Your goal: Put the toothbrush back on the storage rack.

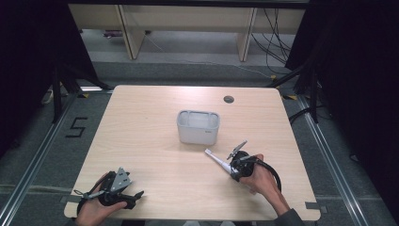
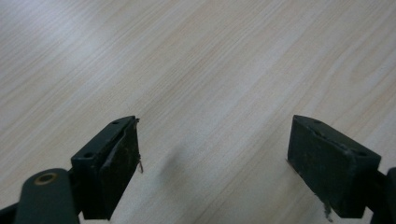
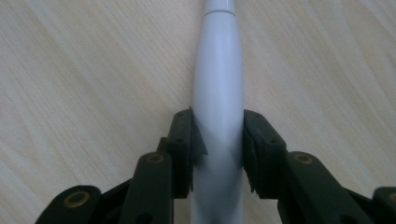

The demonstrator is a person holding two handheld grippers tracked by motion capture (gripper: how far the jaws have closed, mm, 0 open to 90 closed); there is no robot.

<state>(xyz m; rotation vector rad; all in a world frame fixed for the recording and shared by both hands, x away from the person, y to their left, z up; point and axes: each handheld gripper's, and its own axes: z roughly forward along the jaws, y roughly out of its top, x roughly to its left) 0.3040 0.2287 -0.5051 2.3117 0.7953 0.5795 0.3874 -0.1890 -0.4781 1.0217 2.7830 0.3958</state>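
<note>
A slim white handle-like stick [image 1: 215, 158] lies on the wooden table [image 1: 155, 155], its tip pointing toward the white bin. My right gripper [image 1: 231, 169] is shut on its near end. In the right gripper view both pads press the sides of the white stick [image 3: 218, 70], and the right gripper [image 3: 218, 135] sits low over the wood. My left gripper [image 1: 135, 198] rests near the table's front left edge, held in a hand. In the left gripper view the left gripper [image 2: 212, 154] stands open with only bare wood between its fingers.
A white rectangular bin [image 1: 197, 134] stands open-topped at the middle of the table, just beyond the stick's tip. A round cable hole [image 1: 228, 99] sits near the far edge. Dark curtains and stand legs flank the table.
</note>
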